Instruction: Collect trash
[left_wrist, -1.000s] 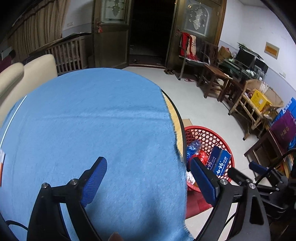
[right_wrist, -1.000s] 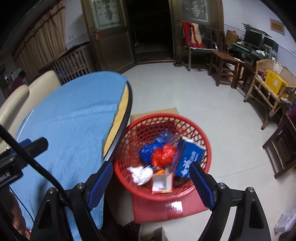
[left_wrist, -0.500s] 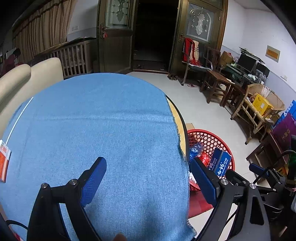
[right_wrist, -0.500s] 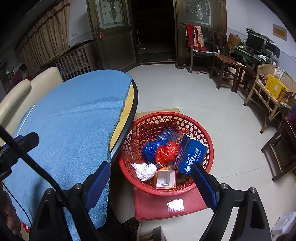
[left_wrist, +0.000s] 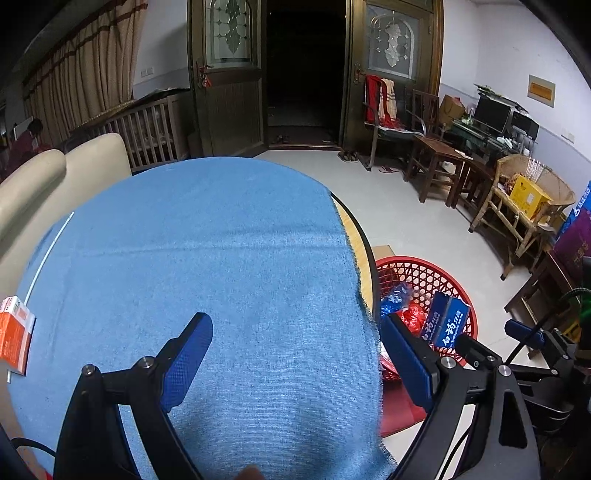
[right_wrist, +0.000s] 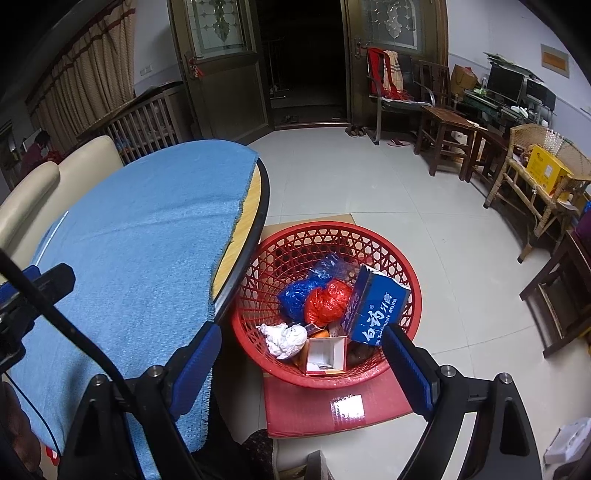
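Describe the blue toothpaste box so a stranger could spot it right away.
Start at the round table with the blue cloth; on the floor beside its edge sits a red lattice basket on flat cardboard. The toothpaste box leans inside against its right wall, next to crumpled blue and red bags. It is the only stiff blue carton there, printed with white lettering.

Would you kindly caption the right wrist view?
Open right gripper above red basket of trash beside blue-clothed table.

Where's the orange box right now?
In the left wrist view, the orange box lies at the far left edge on the blue cloth.
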